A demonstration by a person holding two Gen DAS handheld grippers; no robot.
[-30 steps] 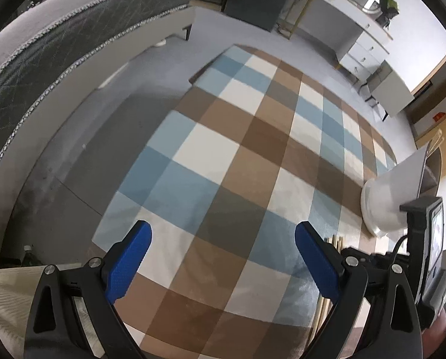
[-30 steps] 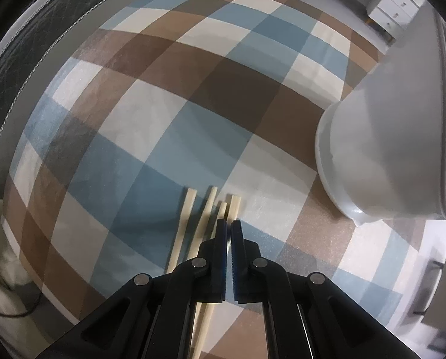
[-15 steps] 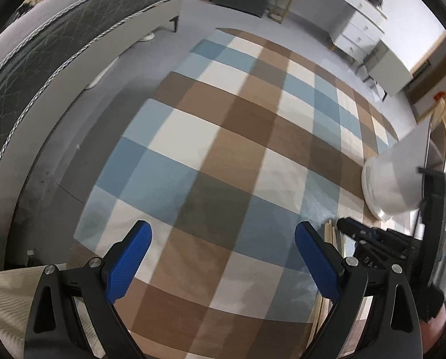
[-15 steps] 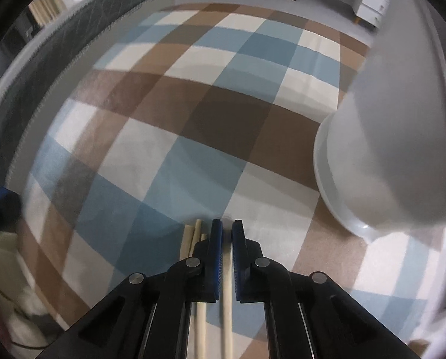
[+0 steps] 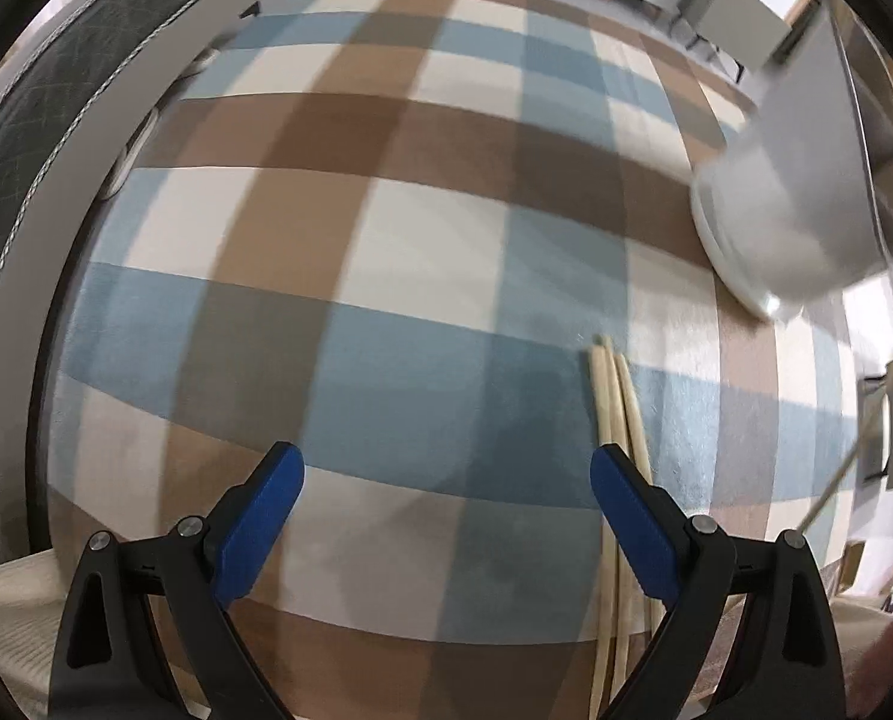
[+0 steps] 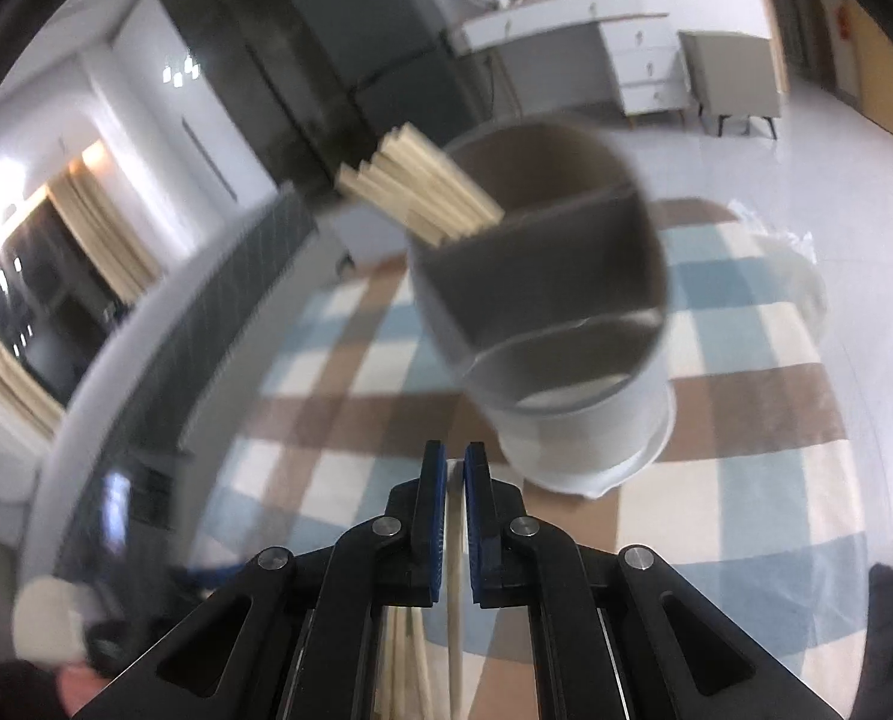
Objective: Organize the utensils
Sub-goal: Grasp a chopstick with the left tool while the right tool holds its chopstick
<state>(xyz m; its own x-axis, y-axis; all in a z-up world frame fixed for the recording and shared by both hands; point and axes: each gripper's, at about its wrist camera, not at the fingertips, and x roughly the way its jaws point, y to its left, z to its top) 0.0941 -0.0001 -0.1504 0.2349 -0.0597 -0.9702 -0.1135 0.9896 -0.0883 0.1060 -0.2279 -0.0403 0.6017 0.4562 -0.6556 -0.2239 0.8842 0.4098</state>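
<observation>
A white divided utensil holder (image 6: 572, 324) stands on the checked tablecloth; several wooden chopsticks (image 6: 422, 192) lean out of its back-left compartment. It also shows at the right of the left wrist view (image 5: 794, 204). My right gripper (image 6: 453, 468) is shut on a single chopstick (image 6: 455, 606), lifted and just short of the holder. Three chopsticks (image 5: 617, 420) lie on the cloth by my left gripper's right finger. My left gripper (image 5: 446, 480) is open and empty, low over the cloth.
The blue, brown and cream checked cloth (image 5: 386, 276) covers the table. A grey sofa (image 5: 32, 120) runs along the left. White drawers (image 6: 644, 66) and a chair stand on the floor beyond.
My right gripper has lifted a chopstick off the cloth and tilted up toward the holder's opening. My left gripper has moved right and closer to the remaining chopsticks.
</observation>
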